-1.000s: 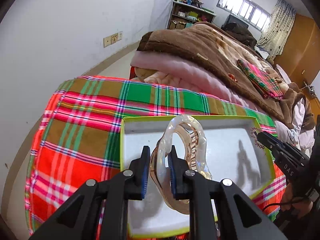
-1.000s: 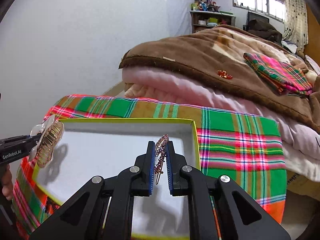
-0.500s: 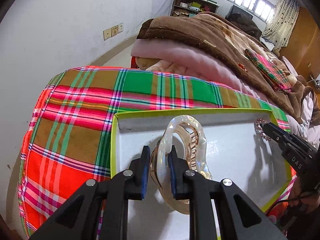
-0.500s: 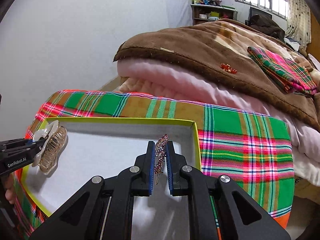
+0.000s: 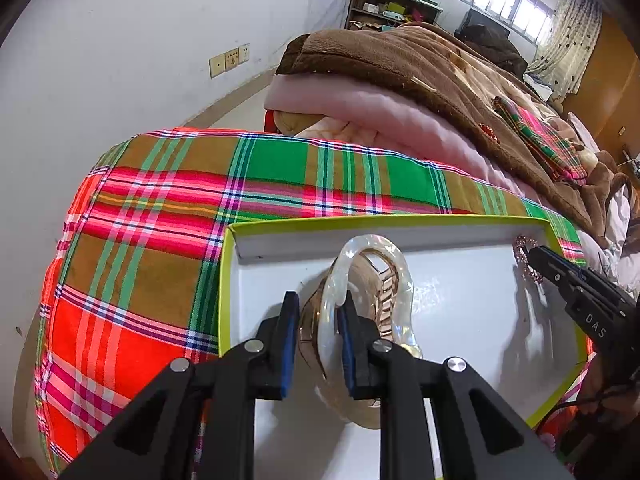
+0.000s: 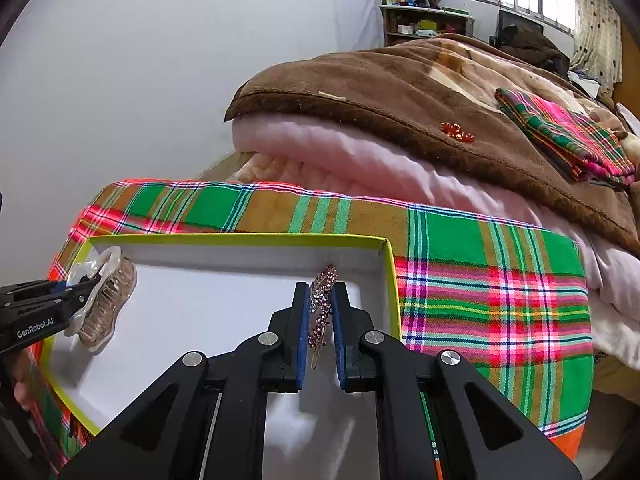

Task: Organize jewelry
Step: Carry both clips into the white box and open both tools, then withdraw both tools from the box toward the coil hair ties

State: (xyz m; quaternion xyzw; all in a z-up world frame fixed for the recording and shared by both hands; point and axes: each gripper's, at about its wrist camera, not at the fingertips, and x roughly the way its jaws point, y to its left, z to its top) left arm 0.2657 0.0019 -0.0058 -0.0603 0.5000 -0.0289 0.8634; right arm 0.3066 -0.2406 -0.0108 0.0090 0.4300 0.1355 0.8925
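Left gripper [image 5: 318, 312] pinches a clear hair claw [image 5: 372, 300] at the left end of the white box [image 5: 460, 236], low over its floor; contact with the floor cannot be told. Right gripper [image 6: 321, 304] pinches a beaded hair clip [image 6: 322, 300] near the box's far right corner. The box sits on a plaid cloth [image 6: 480, 272].

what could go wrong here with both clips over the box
1. The left gripper pinches only one pearly side of the claw clip, so it may swing or slip as it is set down.
2. The rhinestone hair clip in the right gripper hangs close to the box's right wall; released there, it could catch on the rim.
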